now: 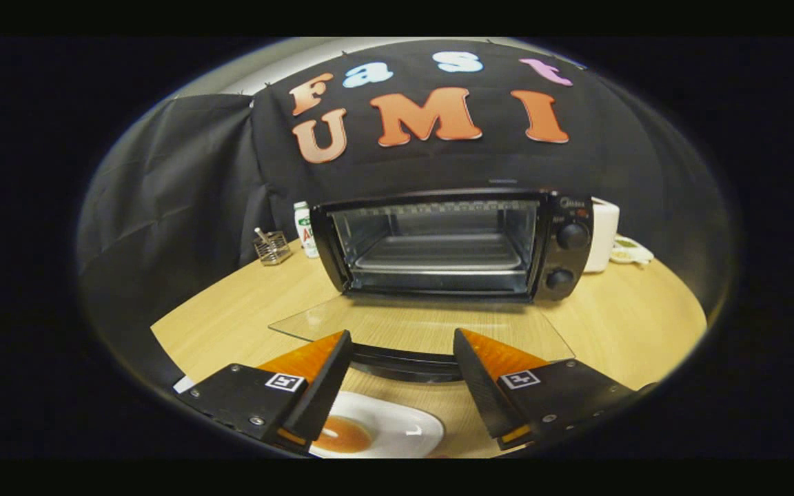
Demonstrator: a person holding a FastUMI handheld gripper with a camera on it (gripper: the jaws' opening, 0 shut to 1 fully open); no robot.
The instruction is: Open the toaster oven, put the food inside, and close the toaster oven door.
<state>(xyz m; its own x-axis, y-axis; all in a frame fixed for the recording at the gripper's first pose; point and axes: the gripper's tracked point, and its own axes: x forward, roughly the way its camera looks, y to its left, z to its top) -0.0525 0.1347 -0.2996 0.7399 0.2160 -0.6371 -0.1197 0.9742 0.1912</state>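
Note:
A black toaster oven (pixel 452 244) stands on the wooden table (pixel 231 317) with its glass door (pixel 424 329) folded down flat toward me. Inside it, a metal tray (pixel 442 255) rests on the rack. The door's dark handle (pixel 407 363) lies just ahead of my fingertips. My gripper (pixel 402 341) is open, and nothing sits between its fingers. Below the fingers, near the table's front, lies a white fried egg with an orange yolk (pixel 369 434), partly hidden by the left finger.
Left of the oven stand a small wire basket (pixel 271 248) and a white bottle (pixel 305 229). To the oven's right are a white appliance (pixel 604 234) and a small dish (pixel 631 251). Two knobs (pixel 571 236) sit on the oven's right panel.

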